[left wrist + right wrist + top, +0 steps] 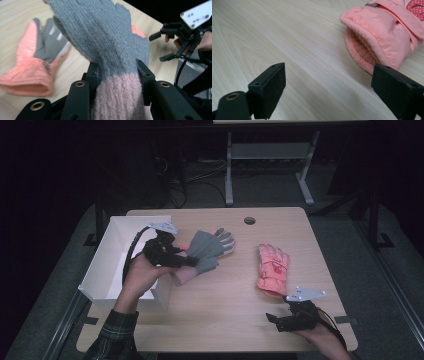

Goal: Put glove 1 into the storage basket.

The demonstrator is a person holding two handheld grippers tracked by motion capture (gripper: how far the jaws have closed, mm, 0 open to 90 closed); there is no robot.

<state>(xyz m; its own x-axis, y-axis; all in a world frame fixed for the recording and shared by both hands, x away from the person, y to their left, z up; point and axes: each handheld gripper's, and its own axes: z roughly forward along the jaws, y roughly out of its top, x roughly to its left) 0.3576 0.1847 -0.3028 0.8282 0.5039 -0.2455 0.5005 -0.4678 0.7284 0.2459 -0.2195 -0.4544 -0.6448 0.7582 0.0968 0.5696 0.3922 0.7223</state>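
My left gripper (187,261) (117,72) is shut on a grey knit glove with a pink cuff (204,249) (100,32), held just above the table's left half; the jaws pinch it where grey meets pink. Behind it a pink ski glove with a grey palm (226,238) (32,65) lies flat. A second pink ski glove (272,266) (384,30) lies right of centre, cuff toward me. My right gripper (274,320) (329,77) (165,46) is open low over the table near that cuff, with nothing between its jaws.
A white open box (112,265) stands at the table's left edge, right beside my left hand. The wooden table (225,310) has a round cable hole (249,220) near its far edge. A metal frame stands on the dark floor beyond.
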